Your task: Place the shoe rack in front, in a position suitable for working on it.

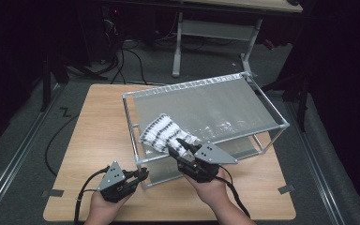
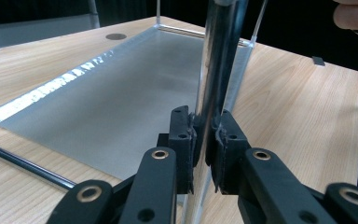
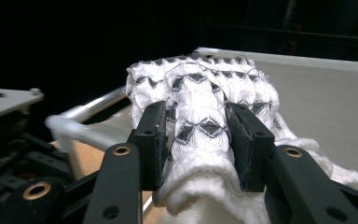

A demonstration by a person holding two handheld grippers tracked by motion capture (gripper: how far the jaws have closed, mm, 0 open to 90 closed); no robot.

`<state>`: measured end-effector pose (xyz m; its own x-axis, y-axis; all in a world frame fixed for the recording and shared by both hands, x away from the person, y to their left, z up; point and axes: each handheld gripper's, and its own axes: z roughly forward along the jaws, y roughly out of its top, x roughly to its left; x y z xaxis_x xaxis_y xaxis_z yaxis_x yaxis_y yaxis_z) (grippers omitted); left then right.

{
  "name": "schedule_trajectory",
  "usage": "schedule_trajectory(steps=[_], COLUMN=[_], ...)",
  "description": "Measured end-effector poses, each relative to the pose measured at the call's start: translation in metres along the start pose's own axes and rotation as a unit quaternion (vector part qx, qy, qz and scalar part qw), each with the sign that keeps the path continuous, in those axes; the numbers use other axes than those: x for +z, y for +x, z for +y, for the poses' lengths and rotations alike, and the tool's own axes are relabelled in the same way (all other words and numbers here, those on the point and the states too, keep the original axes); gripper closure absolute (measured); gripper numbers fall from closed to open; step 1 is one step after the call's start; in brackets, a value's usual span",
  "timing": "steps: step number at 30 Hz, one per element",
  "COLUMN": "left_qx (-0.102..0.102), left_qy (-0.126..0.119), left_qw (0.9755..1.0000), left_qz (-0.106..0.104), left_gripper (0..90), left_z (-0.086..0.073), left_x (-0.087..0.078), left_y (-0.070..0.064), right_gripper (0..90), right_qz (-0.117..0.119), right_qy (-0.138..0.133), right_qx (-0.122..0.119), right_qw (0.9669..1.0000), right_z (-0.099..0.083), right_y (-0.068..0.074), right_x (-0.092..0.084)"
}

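Note:
A white cloth with a black zigzag pattern (image 1: 164,132) lies bunched on the top shelf (image 1: 206,105) of a metal-framed rack, near its front left corner. My right gripper (image 1: 183,145) is shut on this cloth (image 3: 200,126), the jaws pressing a thick fold from both sides. My left gripper (image 1: 143,174) is shut on the rack's front left upright post (image 2: 214,79), low down near the table. In the left gripper view the lower shelf (image 2: 121,98) stretches away behind the post.
The rack stands on a wooden table (image 1: 98,136) and takes up its right half. Bare wood lies to the left and along the front edge. A white-legged desk (image 1: 178,42) and cables stand on the floor beyond.

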<state>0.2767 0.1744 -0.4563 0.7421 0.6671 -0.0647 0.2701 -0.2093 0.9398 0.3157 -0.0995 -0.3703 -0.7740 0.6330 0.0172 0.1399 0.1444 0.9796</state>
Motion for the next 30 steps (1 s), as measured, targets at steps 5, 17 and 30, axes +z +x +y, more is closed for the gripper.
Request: schedule_trajectory(steps=[5, 17, 30], left_qx=[0.001, 0.0, 0.003], left_qy=[-0.001, -0.001, -0.001], left_qw=[1.0, 1.0, 1.0], left_qz=[-0.001, -0.003, -0.001], left_gripper=[80.4, 80.3, 80.4], left_z=[0.0, 0.0, 0.0], left_x=[0.0, 0.001, 0.002], left_y=[0.0, 0.0, 0.0], right_gripper=[60.6, 39.2, 78.0], right_qz=[0.018, 0.016, 0.022], right_qy=[-0.001, 0.002, -0.011], right_qx=[-0.014, 0.002, -0.046], right_qw=[0.9997, 0.9999, 0.9986], right_z=[0.001, 0.001, 0.004], right_y=[0.017, 0.02, 0.016], right_x=[0.003, 0.005, -0.006])
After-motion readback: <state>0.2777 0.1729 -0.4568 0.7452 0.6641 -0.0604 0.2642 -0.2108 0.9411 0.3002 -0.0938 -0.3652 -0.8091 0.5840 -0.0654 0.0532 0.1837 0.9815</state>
